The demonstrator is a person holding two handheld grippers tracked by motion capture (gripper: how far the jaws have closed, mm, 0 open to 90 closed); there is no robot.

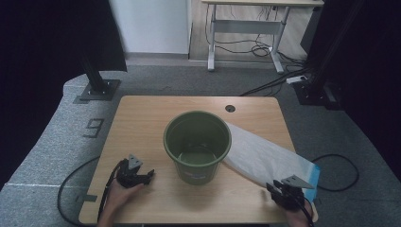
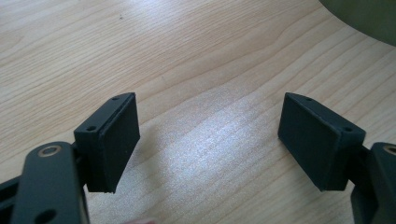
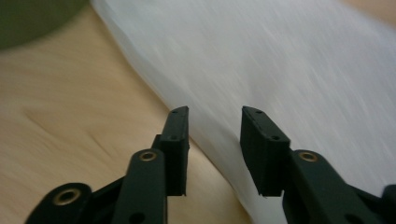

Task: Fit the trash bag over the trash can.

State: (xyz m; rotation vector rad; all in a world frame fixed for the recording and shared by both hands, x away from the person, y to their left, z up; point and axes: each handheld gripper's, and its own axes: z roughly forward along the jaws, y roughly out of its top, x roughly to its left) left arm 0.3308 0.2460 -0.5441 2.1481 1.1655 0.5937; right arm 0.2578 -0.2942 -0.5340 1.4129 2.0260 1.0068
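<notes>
A green bucket stands upright at the middle of the worktop, with a white bag lying flat from its right side toward the worktop's near right corner. The left gripper rests near the near left edge, its jaws spread wide over bare wood with nothing between them. The right gripper hovers at the bag's near edge, jaws narrowly parted and holding nothing.
</notes>
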